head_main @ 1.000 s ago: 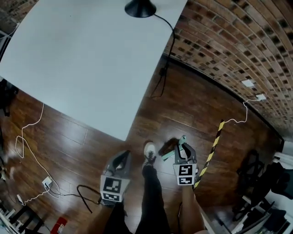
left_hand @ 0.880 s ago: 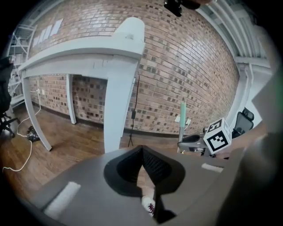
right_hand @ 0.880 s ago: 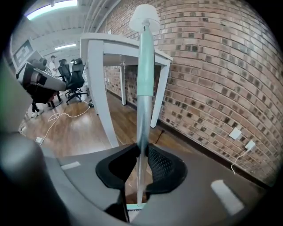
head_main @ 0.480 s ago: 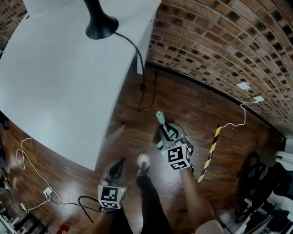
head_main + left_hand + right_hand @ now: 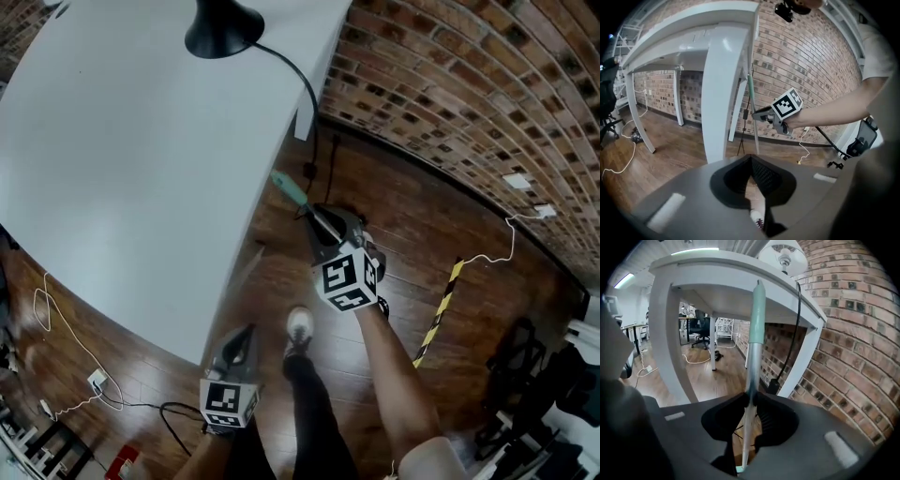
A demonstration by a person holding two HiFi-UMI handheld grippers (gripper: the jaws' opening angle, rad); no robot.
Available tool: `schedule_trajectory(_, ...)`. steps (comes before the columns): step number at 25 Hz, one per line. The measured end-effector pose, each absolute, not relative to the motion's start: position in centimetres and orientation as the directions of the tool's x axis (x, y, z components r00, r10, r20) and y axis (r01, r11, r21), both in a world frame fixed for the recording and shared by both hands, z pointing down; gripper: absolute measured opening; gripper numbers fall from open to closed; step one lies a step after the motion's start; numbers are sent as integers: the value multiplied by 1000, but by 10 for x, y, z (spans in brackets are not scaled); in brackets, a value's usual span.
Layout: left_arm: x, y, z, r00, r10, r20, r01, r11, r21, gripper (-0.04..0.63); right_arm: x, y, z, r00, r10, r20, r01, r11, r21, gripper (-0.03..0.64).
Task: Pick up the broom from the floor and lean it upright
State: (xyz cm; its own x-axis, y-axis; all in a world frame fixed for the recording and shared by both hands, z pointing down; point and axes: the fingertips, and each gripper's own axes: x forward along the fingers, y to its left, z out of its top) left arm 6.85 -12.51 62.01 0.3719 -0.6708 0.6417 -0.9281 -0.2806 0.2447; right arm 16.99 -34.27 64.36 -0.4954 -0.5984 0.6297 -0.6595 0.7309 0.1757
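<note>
The broom [image 5: 292,194] has a silver handle with a mint-green top grip [image 5: 757,315]. My right gripper [image 5: 317,225] is shut on the handle and holds it roughly upright beside the white table's corner; the handle passes between its jaws [image 5: 751,403]. The broom's head is hidden below the gripper. In the left gripper view the broom handle [image 5: 752,117] stands next to the table leg, with the right gripper [image 5: 763,114] on it. My left gripper [image 5: 247,334] hangs low by the person's leg, shut on nothing [image 5: 751,158].
A white table [image 5: 131,159] fills the left, with a black lamp base [image 5: 223,28] and its cable [image 5: 305,84]. The brick wall [image 5: 469,84] runs along the right. A yellow-black striped bar [image 5: 439,309] lies on the wood floor. White cables [image 5: 52,314] trail at the left. A shoe [image 5: 300,326] shows.
My right gripper has carried the broom up and left across the picture, from beside the shoe to the table's corner, and the handle now stands steeper. The left gripper has shifted only slightly.
</note>
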Motion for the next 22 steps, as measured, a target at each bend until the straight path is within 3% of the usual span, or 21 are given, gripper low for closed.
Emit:
schedule_trajectory(16, 52, -114, 646, 385, -602, 700, -920, -315, 234, -2, 162, -389, 633, -434, -696, 572, -806, 584, 98, 94)
schedule_trajectory(22, 55, -112, 650, 406, -580, 706, -905, -364, 222, -2, 156, -391, 625, -490, -725, 483, -818, 574, 32, 126)
